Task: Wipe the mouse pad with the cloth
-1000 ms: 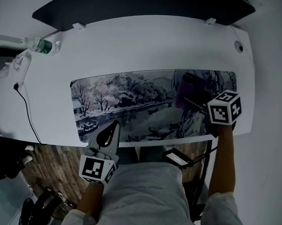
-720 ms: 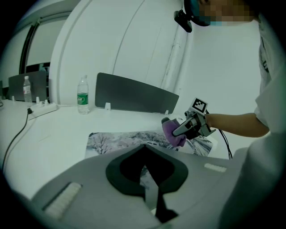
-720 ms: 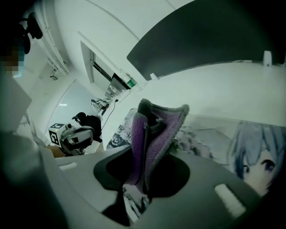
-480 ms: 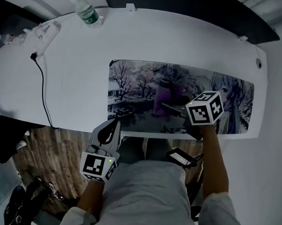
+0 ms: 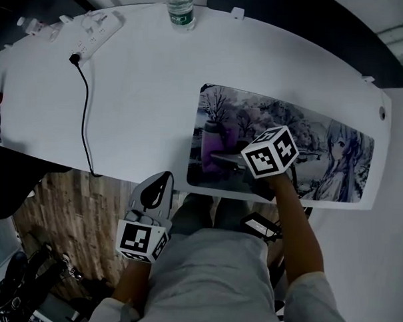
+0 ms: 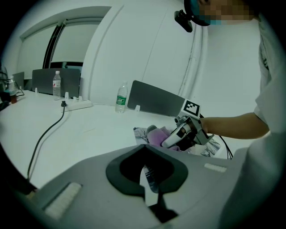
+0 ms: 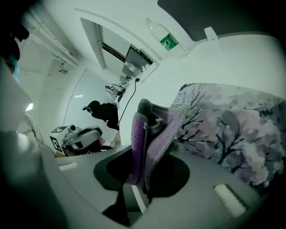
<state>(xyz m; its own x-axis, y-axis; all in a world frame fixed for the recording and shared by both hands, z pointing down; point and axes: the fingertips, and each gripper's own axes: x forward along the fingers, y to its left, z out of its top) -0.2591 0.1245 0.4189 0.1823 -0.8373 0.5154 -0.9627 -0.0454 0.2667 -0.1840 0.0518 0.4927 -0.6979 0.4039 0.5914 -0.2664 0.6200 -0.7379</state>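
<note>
Right gripper [image 5: 220,156] had its jaws closed on the fuzzy purple cloth [image 5: 212,143]. In the right gripper view the cloth [image 7: 149,138] stood bunched upright between the two jaws, with folds rising above them. The cloth rested on the left end of the long mouse pad printed with grey trees and a drawn figure [image 5: 296,131], close to the pad's near edge.

The pad lay flat on the white table [image 5: 137,101], towards the right half.

Left gripper [image 5: 159,188] hung off the table's near edge, above the wood-pattern floor [image 5: 73,205] and apart from the pad. In the left gripper view its jaws met in a thin line, with nothing between them.

At the far edge stood a clear plastic bottle with a green label [image 5: 181,6]. To its left lay a white power strip [image 5: 94,31], and a black cable [image 5: 85,112] ran from it towards the near edge.
</note>
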